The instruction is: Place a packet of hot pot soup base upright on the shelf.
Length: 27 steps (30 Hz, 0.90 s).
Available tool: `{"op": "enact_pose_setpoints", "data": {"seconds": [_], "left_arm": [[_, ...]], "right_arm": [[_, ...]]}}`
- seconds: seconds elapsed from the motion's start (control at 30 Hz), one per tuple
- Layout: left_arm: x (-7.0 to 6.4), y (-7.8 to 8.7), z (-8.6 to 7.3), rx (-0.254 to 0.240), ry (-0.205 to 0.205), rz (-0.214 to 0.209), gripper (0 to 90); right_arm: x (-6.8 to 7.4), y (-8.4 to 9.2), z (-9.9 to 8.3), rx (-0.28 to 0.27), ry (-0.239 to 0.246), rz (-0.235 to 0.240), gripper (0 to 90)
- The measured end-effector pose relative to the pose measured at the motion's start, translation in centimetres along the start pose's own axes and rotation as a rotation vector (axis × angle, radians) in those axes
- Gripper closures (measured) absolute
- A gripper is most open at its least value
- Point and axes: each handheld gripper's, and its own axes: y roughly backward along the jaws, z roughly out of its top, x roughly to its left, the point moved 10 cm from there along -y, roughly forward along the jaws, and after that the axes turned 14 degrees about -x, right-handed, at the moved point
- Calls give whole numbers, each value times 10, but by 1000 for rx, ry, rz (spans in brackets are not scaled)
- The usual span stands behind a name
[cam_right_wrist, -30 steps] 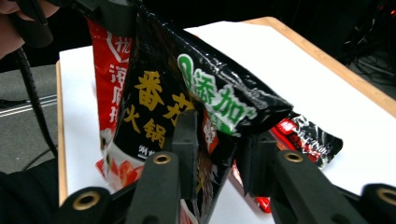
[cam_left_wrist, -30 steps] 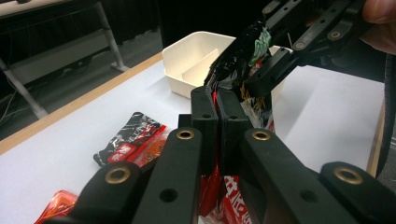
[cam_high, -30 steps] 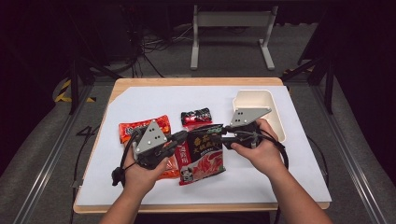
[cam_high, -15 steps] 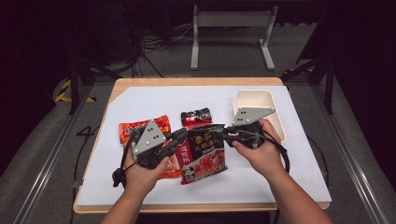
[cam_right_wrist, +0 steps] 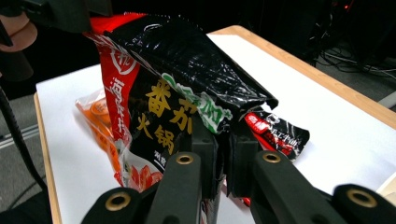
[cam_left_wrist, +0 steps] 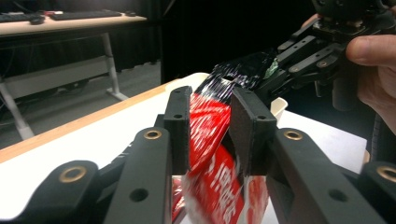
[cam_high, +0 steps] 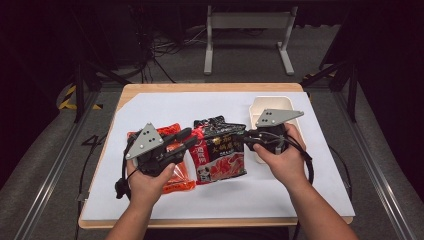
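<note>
Red-and-black hotpot packet (cam_high: 220, 152) sits mid-tabletop, lifted, on a white sheet (cam_high: 300, 195). Right gripper (cam_high: 248, 141) pinches its edge; left gripper (cam_high: 191, 140) jaws, just opening, straddle it loosely. Orange packet (cam_high: 175, 172) beneath. White tray (cam_high: 270, 105) near right edge. Dark room, grey floor.

Red-and-black pouch (cam_high: 220, 152) with yellow lettering and a green patch; orange packet (cam_high: 172, 165) at left; small black-and-red packet (cam_right_wrist: 276, 132) farther off; cream tray (cam_high: 265, 107) right; white sheet (cam_high: 220, 200) over tan bench (cam_high: 210, 87); black tongs (cam_high: 186, 140).
</note>
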Motion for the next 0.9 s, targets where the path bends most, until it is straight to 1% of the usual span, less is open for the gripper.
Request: {"op": "enact_pose_setpoints", "data": {"seconds": [0.1,0.27,0.3,0.4,0.47,0.53,0.57,0.67,0.7,0.73,0.77,0.8,0.9], "left_arm": [[5,4,1,-2,3,16,655],[12,8,-1,8,6,30,630],[12,8,-1,8,6,30,620],[16,11,-3,21,8,34,606],[17,11,-4,24,9,36,598],[19,13,-5,30,11,36,595],[21,14,-6,32,12,41,586],[25,17,-7,36,14,47,565],[25,17,-7,36,14,47,556],[28,19,-8,39,23,53,545],[30,19,-8,41,26,57,533],[30,19,-8,41,26,57,523],[35,22,-8,42,31,72,511]], "right_arm": [[-5,3,4,-9,-13,-6,841],[-14,10,14,-16,0,-35,841],[-14,10,14,-16,0,-35,841],[-25,16,24,-28,3,-58,840],[-27,17,26,-31,3,-62,840],[-34,20,31,-40,1,-76,840],[-40,23,35,-46,3,-88,840],[-47,27,41,-53,8,-105,840],[-47,27,41,-53,8,-105,840],[-54,30,44,-57,12,-113,839],[-57,31,46,-59,12,-122,839],[-57,31,46,-59,12,-122,839],[-69,34,50,-67,13,-141,839]]}}
